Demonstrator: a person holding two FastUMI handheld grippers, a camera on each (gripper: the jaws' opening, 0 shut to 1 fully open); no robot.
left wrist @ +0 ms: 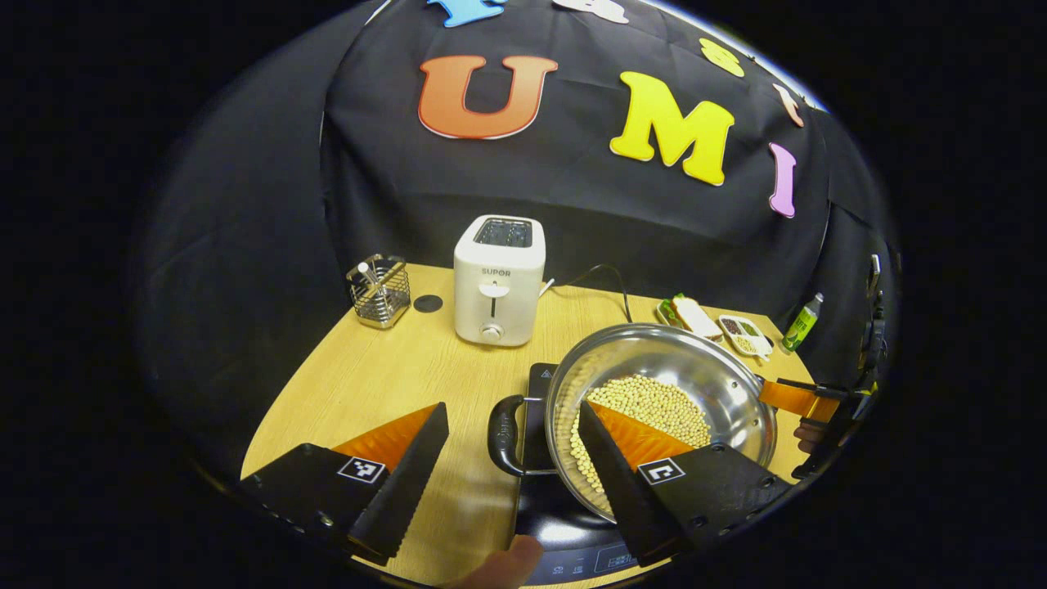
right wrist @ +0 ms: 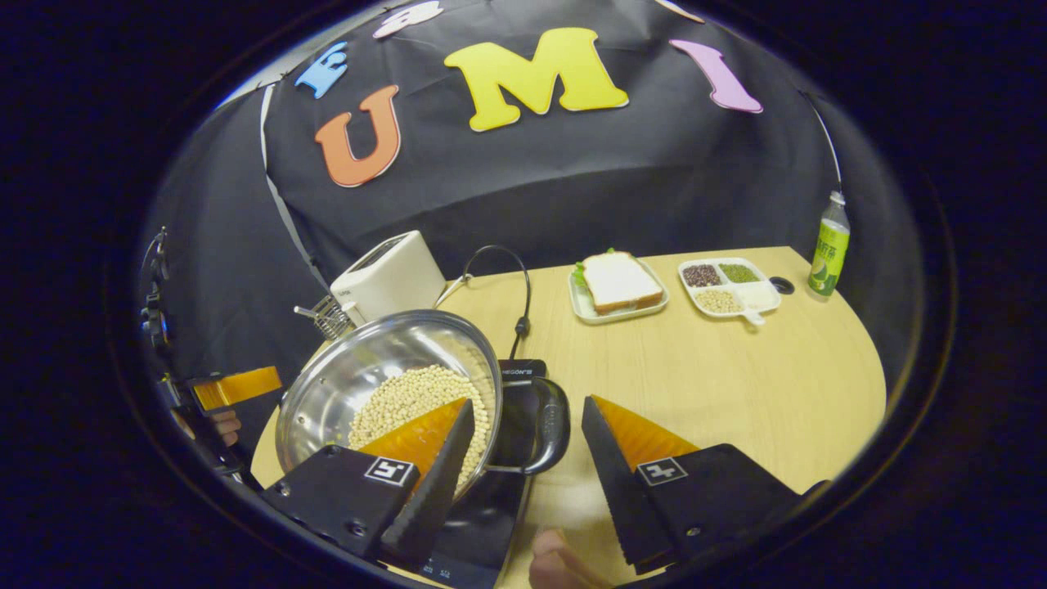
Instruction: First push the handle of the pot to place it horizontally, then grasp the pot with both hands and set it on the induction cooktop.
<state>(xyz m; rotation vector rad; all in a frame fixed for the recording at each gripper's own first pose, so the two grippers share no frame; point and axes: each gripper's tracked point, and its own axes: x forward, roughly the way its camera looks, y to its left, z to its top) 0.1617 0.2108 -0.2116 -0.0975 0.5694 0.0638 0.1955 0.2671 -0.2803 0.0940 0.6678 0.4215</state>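
- The shiny round steel pot, carrying a heap of pale soybeans, sits on the flat black induction cooktop near the front edge of the light wooden surface.
- In the left gripper view the pot's black loop handle juts out at 9 o'clock from the bowl, lying level between the fingers of the left gripper.
- Left gripper stands wide open, one finger out over the bare surface, the other reaching over the pot's rim above the beans; neither presses the handle.
- In the right gripper view the pot lies at 9 o'clock of centre, its other black handle pointing to 3 o'clock.
- Right gripper is wide open as well, straddling that handle, one finger above the beans, one over the wood.
- Up at 12 o'clock in the left gripper view stands a white boxy toaster, with a wire-mesh cutlery holder at its 9 o'clock.
- Over at 1 o'clock in the right gripper view: a sandwich on a pale tray, a divided dish of grains and a green bottle.
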